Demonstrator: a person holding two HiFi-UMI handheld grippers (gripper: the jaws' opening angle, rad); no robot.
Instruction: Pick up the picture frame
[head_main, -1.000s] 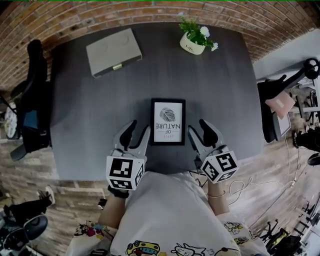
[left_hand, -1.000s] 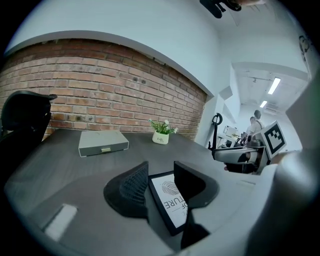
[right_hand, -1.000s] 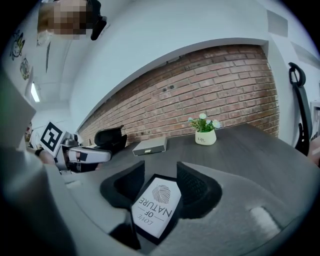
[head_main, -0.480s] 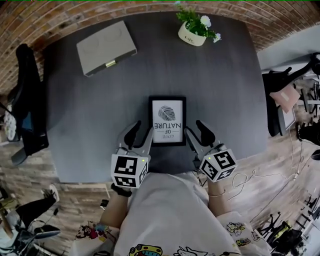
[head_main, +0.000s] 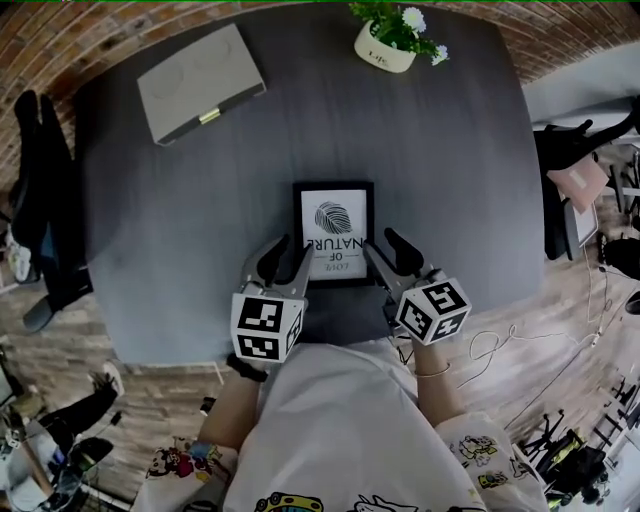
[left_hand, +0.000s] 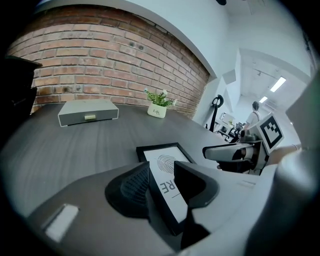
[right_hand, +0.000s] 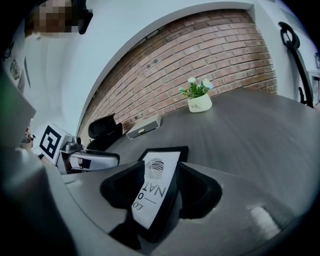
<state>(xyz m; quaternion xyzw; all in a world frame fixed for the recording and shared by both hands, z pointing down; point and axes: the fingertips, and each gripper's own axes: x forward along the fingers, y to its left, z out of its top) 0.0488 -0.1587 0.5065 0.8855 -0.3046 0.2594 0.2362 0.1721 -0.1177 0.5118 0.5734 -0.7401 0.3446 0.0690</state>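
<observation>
Picture frame (head_main: 334, 225) flat on table (head_main: 455, 160), between left tool (head_main: 289, 250), right tool (head_main: 382, 246).

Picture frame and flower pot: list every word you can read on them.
"OF NATURE": on the print in the picture frame, upside down in the head view.
Smaller line on that print: possibly "LOVE", too small to be sure.
Label on the flower pot: too small to read.

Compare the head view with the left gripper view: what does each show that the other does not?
Only the head view: the person's shirt, the marker cube on the left gripper, and the table's full outline. Only the left gripper view: that gripper's fingers seen close up, apart, with the picture frame's edge showing in the gap between them. Both: the frame, the grey box, the potted plant, the brick wall and the right gripper.
</observation>
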